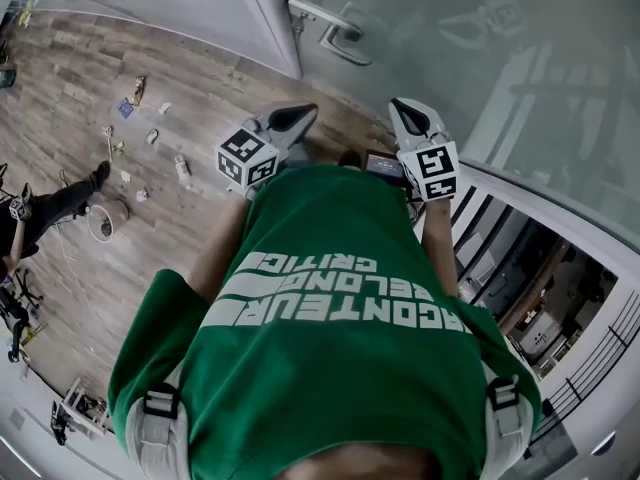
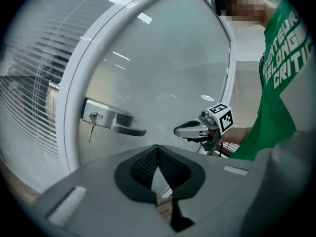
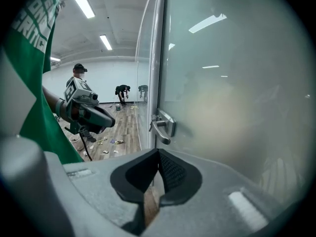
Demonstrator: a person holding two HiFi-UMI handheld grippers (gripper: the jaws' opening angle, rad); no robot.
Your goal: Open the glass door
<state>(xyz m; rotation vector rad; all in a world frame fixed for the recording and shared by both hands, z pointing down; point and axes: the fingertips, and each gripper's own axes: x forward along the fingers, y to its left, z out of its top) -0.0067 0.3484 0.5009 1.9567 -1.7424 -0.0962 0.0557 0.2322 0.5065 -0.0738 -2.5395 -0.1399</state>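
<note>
Head view: a wooden floor (image 1: 70,98) with small litter fills the left; the glass door (image 1: 480,88) with its lever handle (image 1: 335,30) is at the top. Left gripper view: the left gripper (image 2: 157,148) has its jaws together and empty, and a key (image 2: 91,127) hangs at middle left. Right gripper view: the right gripper (image 3: 159,152) also has its jaws together and empty, with the handle at centre.

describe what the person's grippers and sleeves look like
The left gripper and right gripper are grey, beak-shaped, with black ribbed pads inside. Each carries a white cube with black square markers. The person wears a green short-sleeved shirt with white lettering.
</note>
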